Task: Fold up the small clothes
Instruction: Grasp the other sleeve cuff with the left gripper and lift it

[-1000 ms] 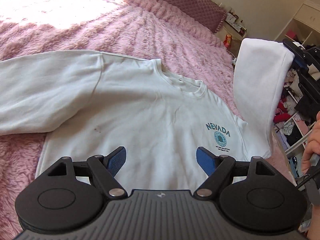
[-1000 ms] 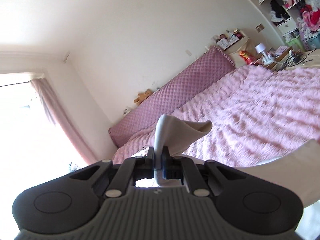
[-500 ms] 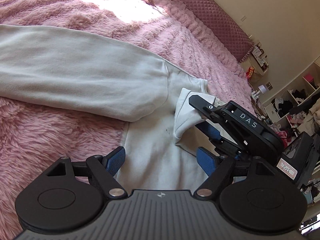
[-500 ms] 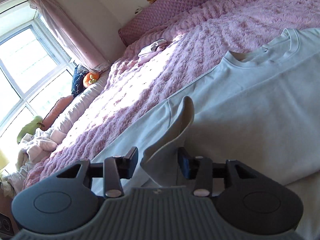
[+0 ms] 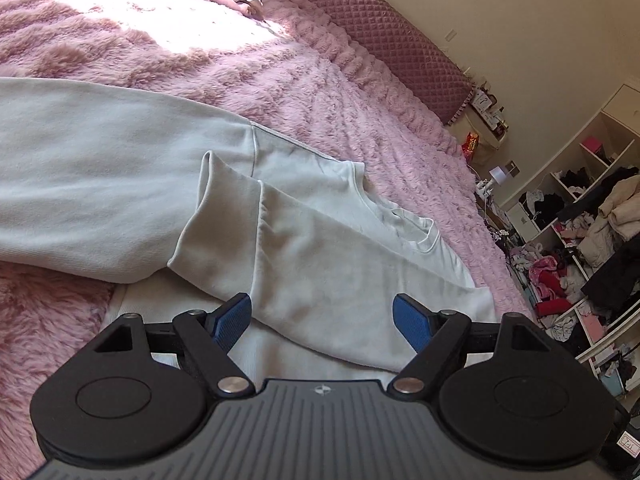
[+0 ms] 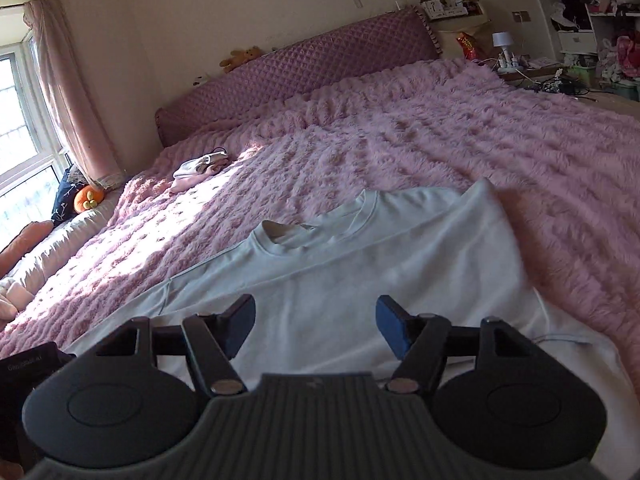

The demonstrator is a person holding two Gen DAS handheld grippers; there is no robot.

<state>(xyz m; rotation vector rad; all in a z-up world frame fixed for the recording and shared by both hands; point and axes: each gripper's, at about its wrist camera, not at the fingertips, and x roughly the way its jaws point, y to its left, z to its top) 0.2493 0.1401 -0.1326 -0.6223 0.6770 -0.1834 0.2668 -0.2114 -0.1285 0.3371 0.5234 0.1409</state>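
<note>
While both grippers hang over the white sweatshirt point(image 5: 328, 264) on the pink blanket point(image 5: 280, 80), neither grasps anything: left gripper point(image 5: 322, 318) jaws spread wide, right gripper point(image 6: 315, 326) likewise released. One sleeve point(image 5: 256, 240) lies folded across the chest just ahead of the left fingers; collar point(image 6: 320, 228) sits ahead of the right gripper, other sleeve point(image 5: 100, 188) stretches out left

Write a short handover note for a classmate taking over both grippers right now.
Left gripper: open, empty, above the shirt.
Right gripper: open, empty.
The white long-sleeved cotton sweatshirt lies flat on the fluffy pink bed blanket.
Done: one sleeve is folded across the chest.
Left: the other sleeve lies spread out sideways; fold it in, then fold the body.
</note>
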